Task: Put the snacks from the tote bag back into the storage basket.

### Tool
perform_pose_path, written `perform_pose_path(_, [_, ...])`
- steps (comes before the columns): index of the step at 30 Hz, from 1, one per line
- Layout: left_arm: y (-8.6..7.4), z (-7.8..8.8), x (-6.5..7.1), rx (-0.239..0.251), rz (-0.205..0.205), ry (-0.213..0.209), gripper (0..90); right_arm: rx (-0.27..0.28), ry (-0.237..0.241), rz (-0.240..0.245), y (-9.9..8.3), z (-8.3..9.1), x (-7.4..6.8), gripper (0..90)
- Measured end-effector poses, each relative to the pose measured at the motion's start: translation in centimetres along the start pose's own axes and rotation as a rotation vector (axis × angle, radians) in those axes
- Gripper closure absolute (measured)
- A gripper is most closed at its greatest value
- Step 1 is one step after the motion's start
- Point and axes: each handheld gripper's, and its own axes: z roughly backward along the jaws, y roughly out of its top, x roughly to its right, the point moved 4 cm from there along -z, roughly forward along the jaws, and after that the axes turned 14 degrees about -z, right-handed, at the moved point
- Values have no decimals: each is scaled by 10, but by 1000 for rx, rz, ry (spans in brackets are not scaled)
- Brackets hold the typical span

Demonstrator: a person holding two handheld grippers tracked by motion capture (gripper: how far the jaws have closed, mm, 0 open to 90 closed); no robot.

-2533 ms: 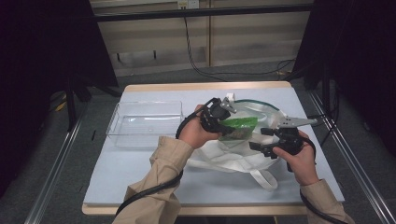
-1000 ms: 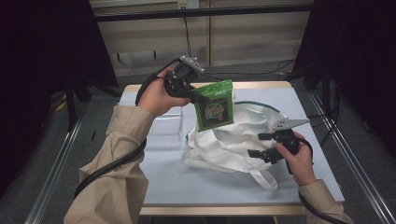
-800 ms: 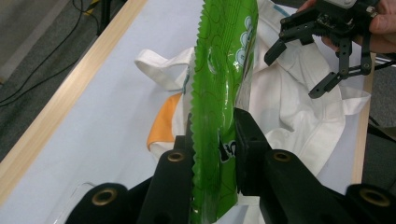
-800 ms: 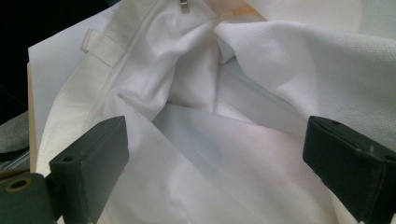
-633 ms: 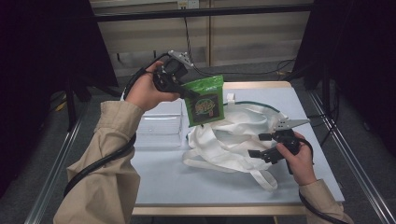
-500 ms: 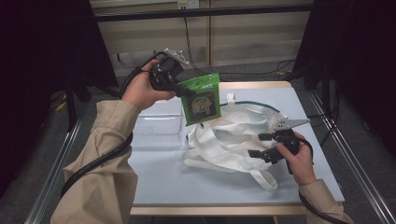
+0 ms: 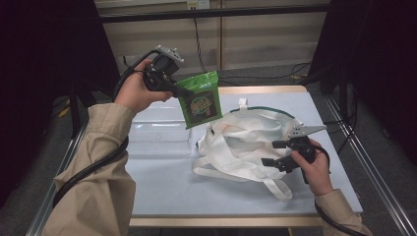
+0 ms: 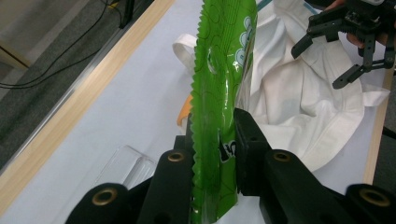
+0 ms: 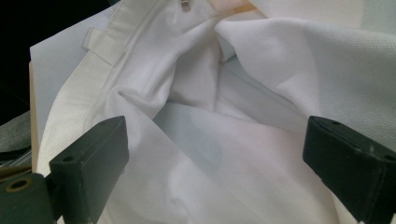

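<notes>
A green snack packet (image 7: 199, 101) hangs in the air above the table's back left, with my left gripper (image 7: 183, 92) shut on its upper left edge. In the left gripper view the two black jaws of that gripper (image 8: 215, 140) pinch the packet (image 8: 222, 70) edge-on. A crumpled white tote bag (image 7: 246, 142) lies mid-table, its mouth open toward the packet. My right gripper (image 7: 271, 153) rests at the bag's right side, open, with the bag's cloth (image 9: 210, 116) lying between its jaws (image 9: 215, 140) without being pinched. The left gripper view shows that right gripper (image 8: 320, 65) farther off over the bag (image 8: 299, 93).
A clear plastic tray (image 7: 157, 132) stands on the left of the pale blue table (image 7: 196, 187), below the raised packet. The table has a wooden edge (image 7: 255, 90) at the back and metal rails along both sides. Dark curtains flank the scene.
My left hand has carried the green packet up out of the bag, then left and slightly higher, toward the tray side. The right gripper has stayed by the bag.
</notes>
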Motion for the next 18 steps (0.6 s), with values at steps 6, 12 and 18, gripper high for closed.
perform_pose_path(6, [-13, 6, -4, 0, -6, 9, 790, -3, 3, -3, 0, -1, 0, 66])
perform_pose_path(12, [-31, 7, -9, -21, -34, 11, 789, -5, 7, -2, -1, -3, -1, 67])
perform_pose_path(18, [-48, 6, -16, -44, -60, 12, 789, -9, 8, -1, -1, -4, -1, 67])
